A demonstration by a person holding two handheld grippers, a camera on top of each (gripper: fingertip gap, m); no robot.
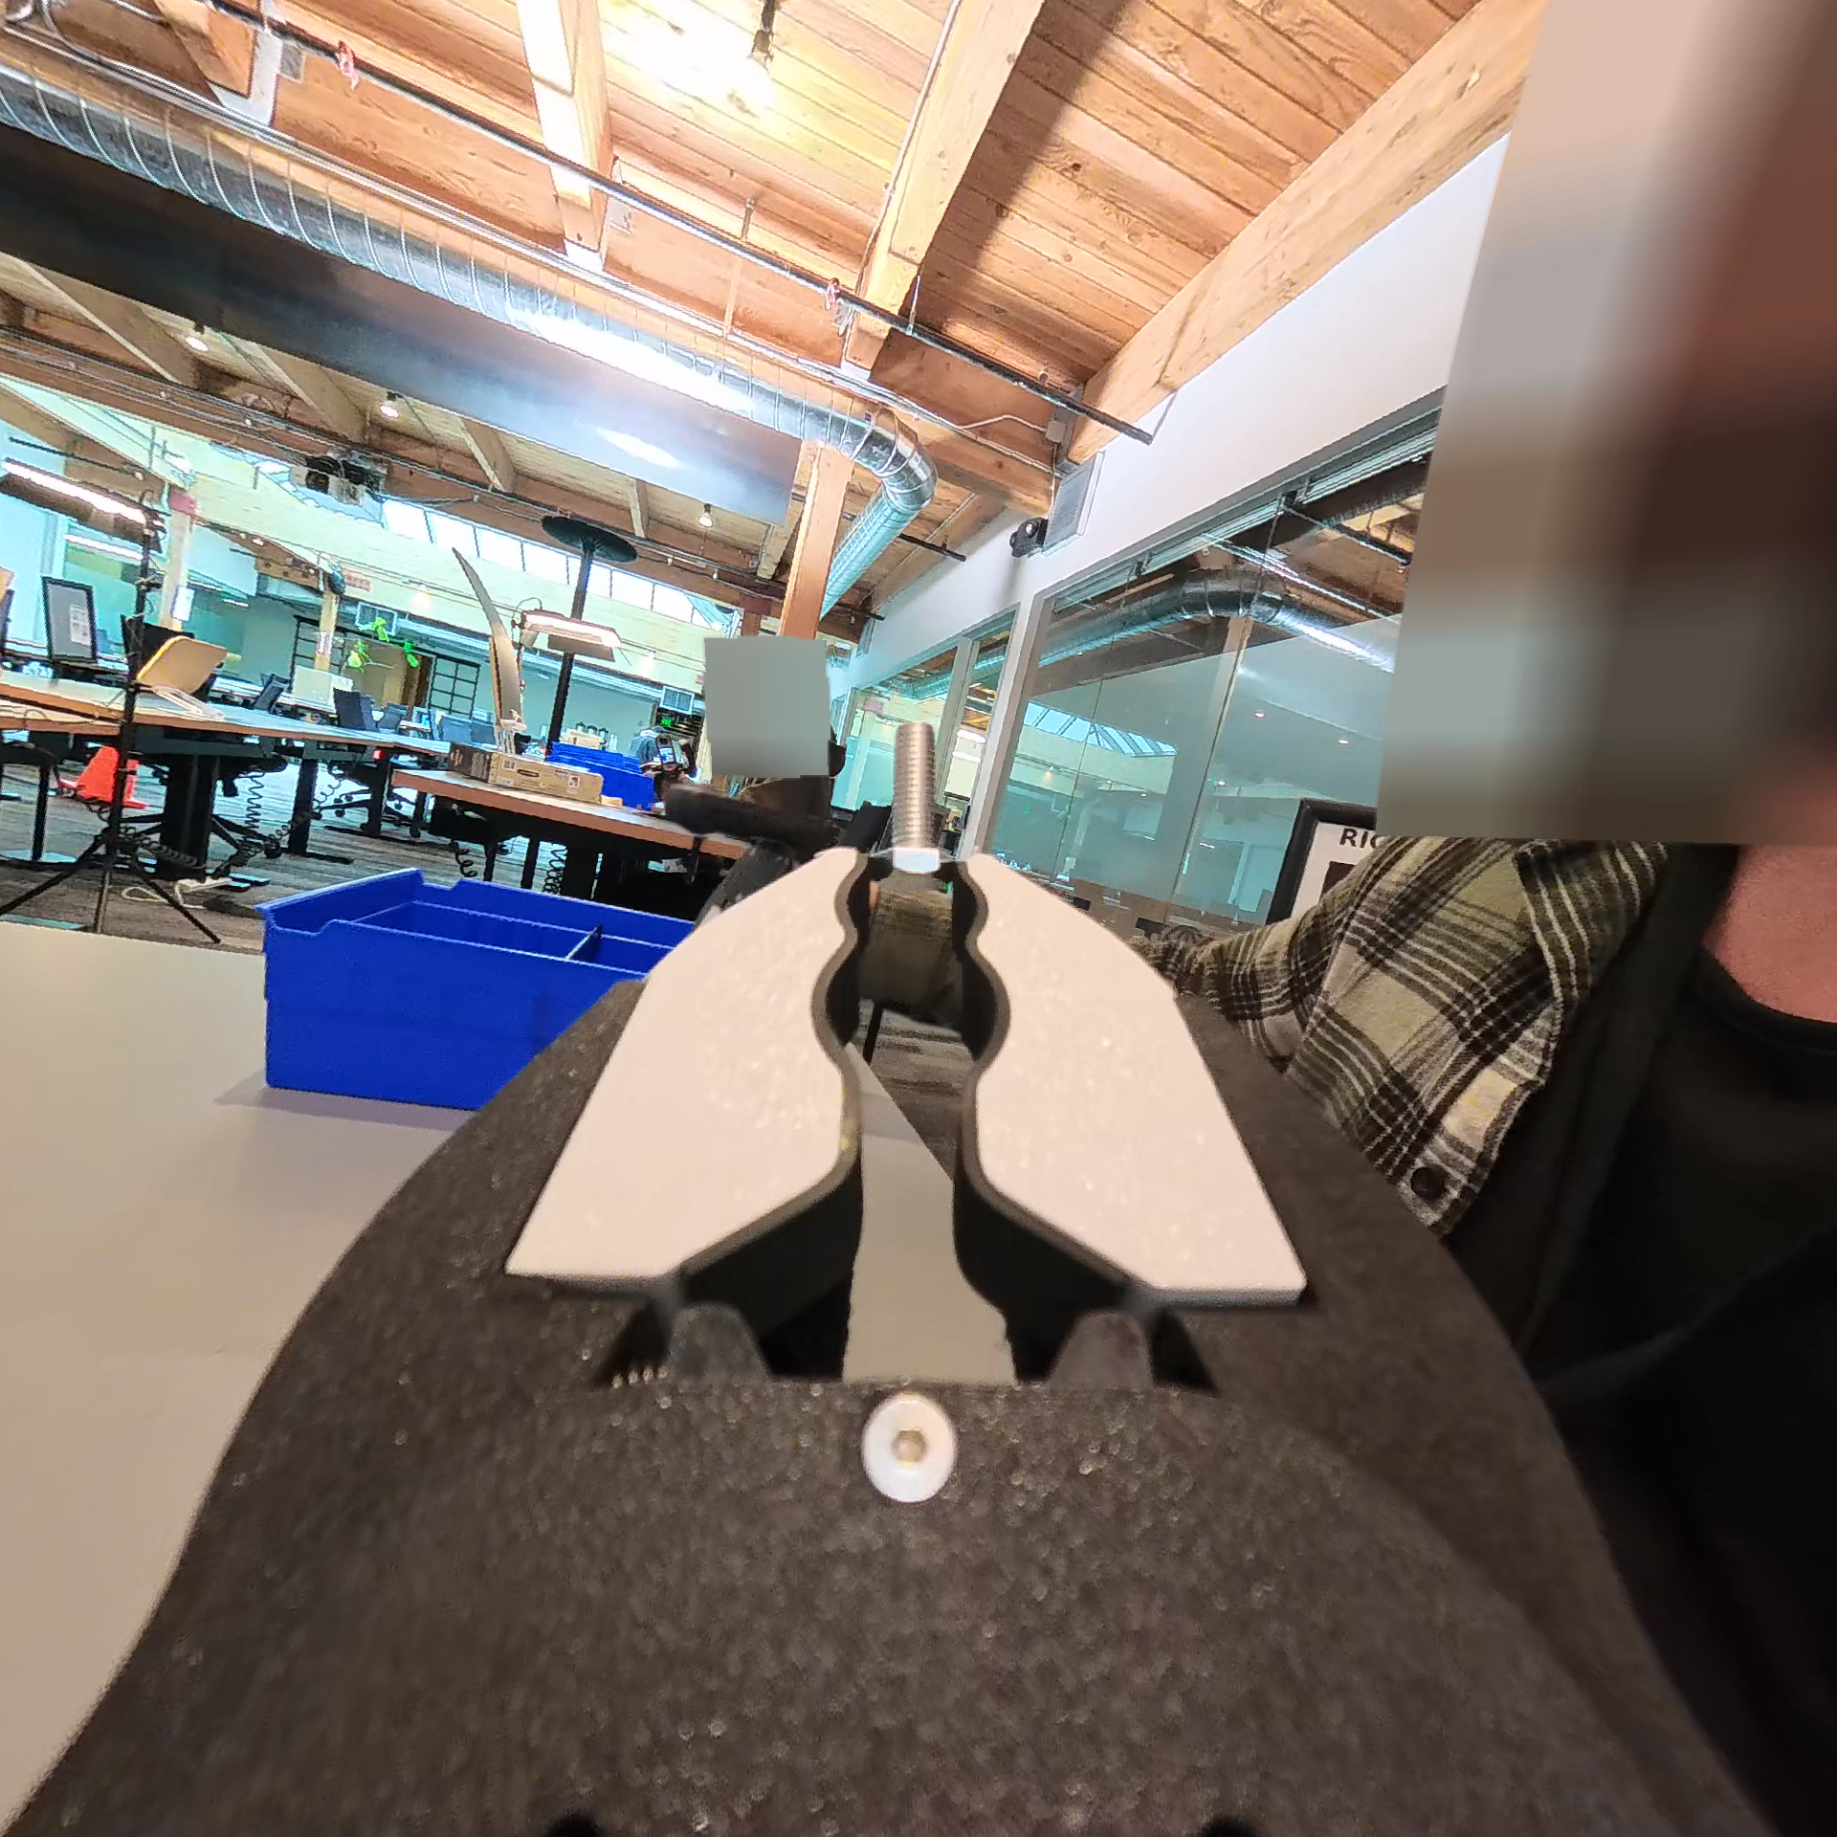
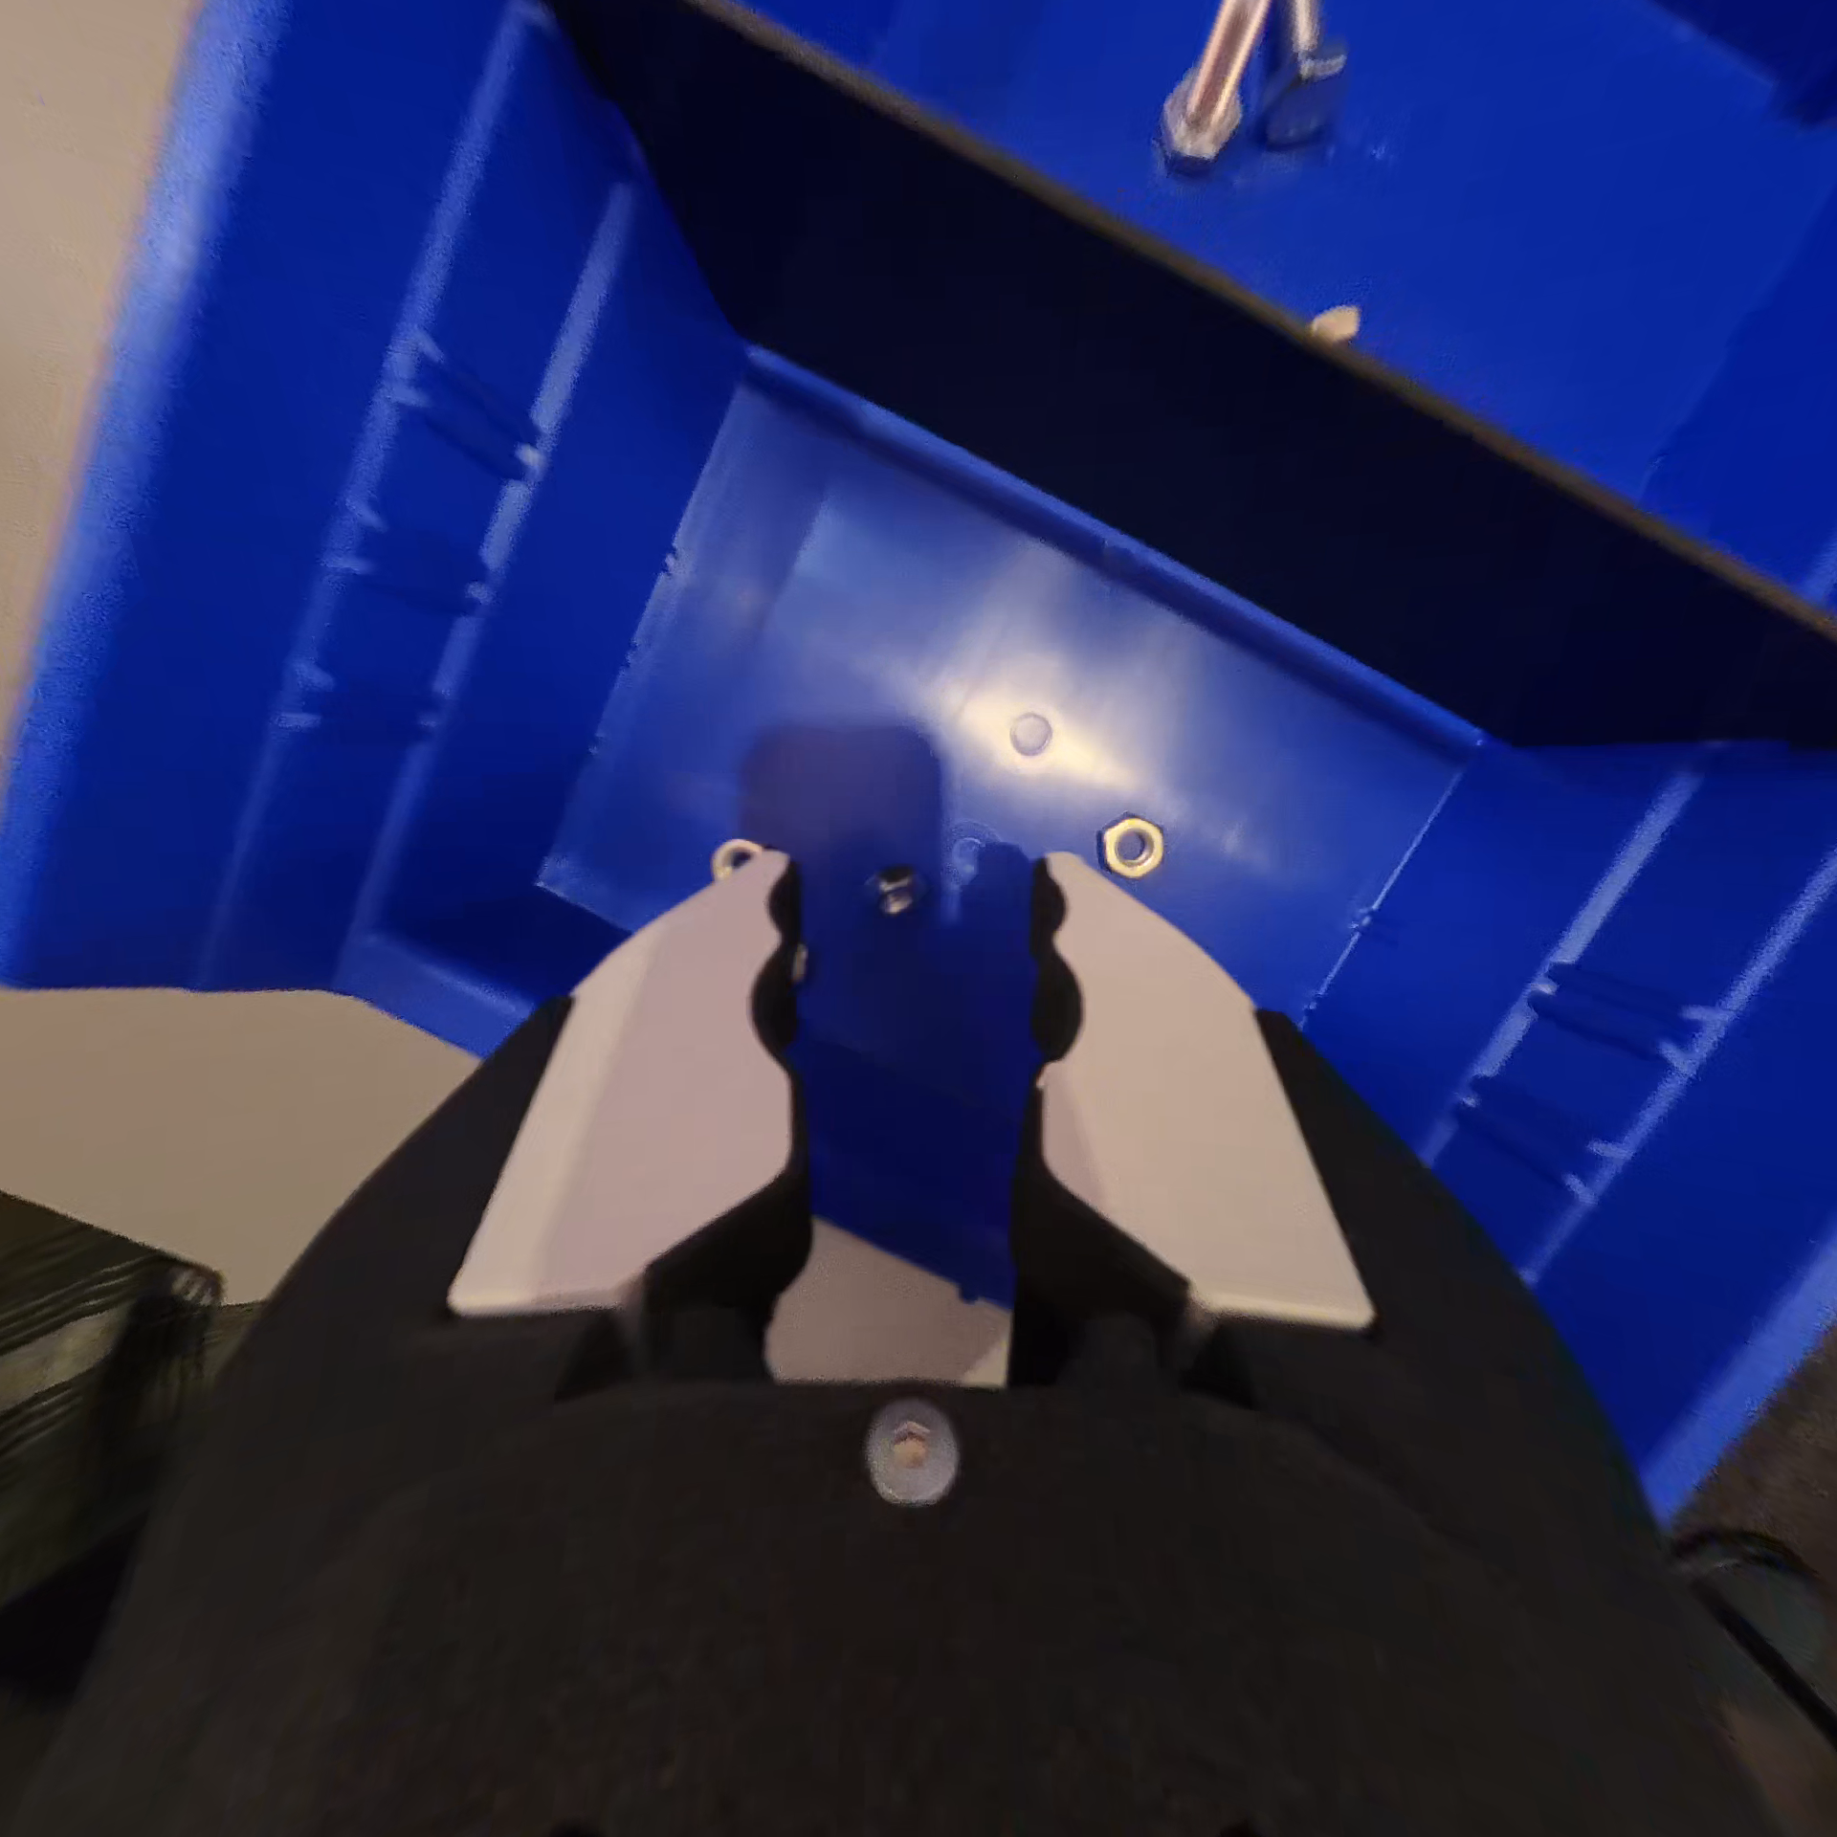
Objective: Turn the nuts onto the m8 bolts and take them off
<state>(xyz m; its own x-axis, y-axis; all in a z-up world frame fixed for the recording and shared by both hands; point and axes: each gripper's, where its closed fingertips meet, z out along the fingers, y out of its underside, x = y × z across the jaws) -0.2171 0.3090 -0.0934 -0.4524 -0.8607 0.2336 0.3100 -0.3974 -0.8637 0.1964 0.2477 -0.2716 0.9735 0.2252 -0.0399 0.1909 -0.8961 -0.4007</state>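
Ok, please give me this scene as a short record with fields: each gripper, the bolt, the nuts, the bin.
left gripper: closed on the bolt's head
bolt: upright, threads up, no nut on it
right gripper: open, above the bin floor, holding nothing
nuts: loose on the bin floor; one right of the fingertips, one between them, ungripped
bin: blue, divided; spare bolts in the far compartment

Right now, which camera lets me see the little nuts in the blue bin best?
The right wrist view. It looks straight down into the blue bin, where loose nuts lie on its floor, one clear beside the open right gripper. The left wrist view shows the bin only from the side, so no nuts are visible there.
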